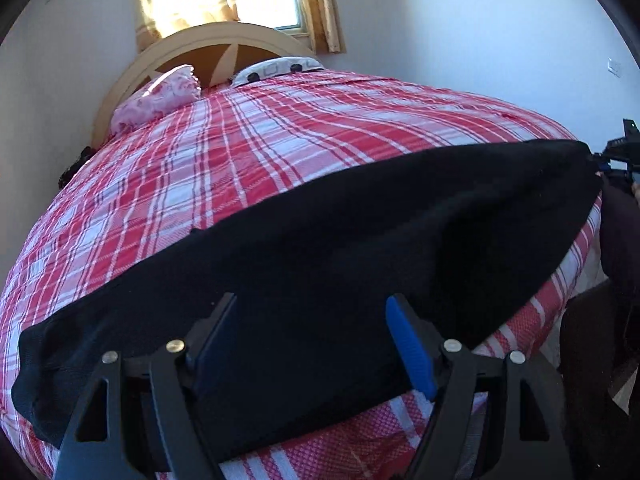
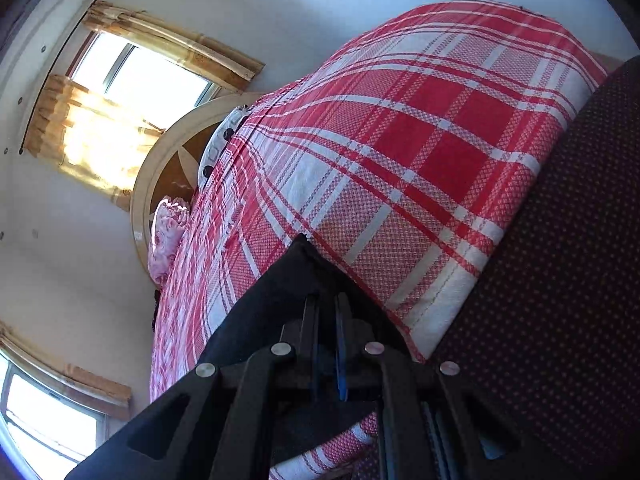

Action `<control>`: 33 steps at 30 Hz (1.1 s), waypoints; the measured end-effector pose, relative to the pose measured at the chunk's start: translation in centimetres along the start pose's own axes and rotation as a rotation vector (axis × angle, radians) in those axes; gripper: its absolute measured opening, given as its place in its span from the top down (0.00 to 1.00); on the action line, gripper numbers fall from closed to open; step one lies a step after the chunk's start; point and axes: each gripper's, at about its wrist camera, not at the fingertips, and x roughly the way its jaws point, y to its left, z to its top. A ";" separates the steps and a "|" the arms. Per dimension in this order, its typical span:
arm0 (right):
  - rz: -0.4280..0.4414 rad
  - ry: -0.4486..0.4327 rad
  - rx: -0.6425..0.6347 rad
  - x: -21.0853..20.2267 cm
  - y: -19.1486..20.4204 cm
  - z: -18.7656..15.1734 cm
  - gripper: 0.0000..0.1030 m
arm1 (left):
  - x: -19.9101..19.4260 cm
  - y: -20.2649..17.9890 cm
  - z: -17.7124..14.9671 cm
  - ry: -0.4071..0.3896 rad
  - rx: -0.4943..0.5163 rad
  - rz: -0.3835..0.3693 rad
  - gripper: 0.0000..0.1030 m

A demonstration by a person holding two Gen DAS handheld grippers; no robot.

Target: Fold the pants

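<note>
Here, from the left wrist camera, the black pants (image 1: 320,248) lie stretched in a long band across the near edge of a bed covered in a red-and-white plaid sheet (image 1: 280,140). The left gripper (image 1: 310,320) hangs just over the cloth with its jaws standing wide apart, one blue pad (image 1: 408,344) showing, and nothing pinched between them — it looks to have let go of its part of the pants. At the far right end of the band the other gripper appears small and dark, at the corner of the cloth. Beyond are a pink floral pillow (image 1: 160,98), a curved cream headboard (image 1: 224,38), pale walls and a bright window with yellow curtains (image 1: 320,4). From the right wrist camera, the right gripper (image 2: 326,320) has its jaws nearly together, clamped on a corner of the pants (image 2: 280,288), which taper to a point on the plaid sheet (image 2: 400,140) near the mattress edge. A dark red dotted fabric (image 2: 560,260) lies beside the bed, what it belongs to unclear; two sunlit windows (image 2: 140,80) show on the wall. I judge the step to be laying the pants flat before a fold. The next move probably calls for the right jaws to let go, then both to take fresh holds along one end and carry it over the other without wrinkling the cloth.
</note>
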 end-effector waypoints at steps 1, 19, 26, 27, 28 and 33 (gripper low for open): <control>0.002 0.002 -0.001 0.0 0.0 0.1 0.90 | -0.2 -0.3 0.1 -0.004 0.010 0.000 0.25; 0.379 0.311 -0.181 4.3 12.8 -16.7 0.55 | -0.7 3.3 1.6 -0.008 -0.185 -0.008 0.21; 0.475 0.542 -0.226 12.2 18.9 -26.0 0.55 | -2.0 8.4 -0.2 0.002 -0.329 -0.009 0.20; 0.465 0.556 -0.256 13.3 19.9 -26.9 0.56 | -2.2 9.0 -0.4 -0.002 -0.334 0.010 0.20; 0.445 0.552 -0.293 13.9 20.9 -27.5 0.56 | -2.3 9.5 -0.5 -0.002 -0.334 0.038 0.19; 0.484 0.614 -0.370 16.1 25.1 -30.6 0.56 | -3.1 12.1 -1.2 -0.017 -0.368 0.094 0.18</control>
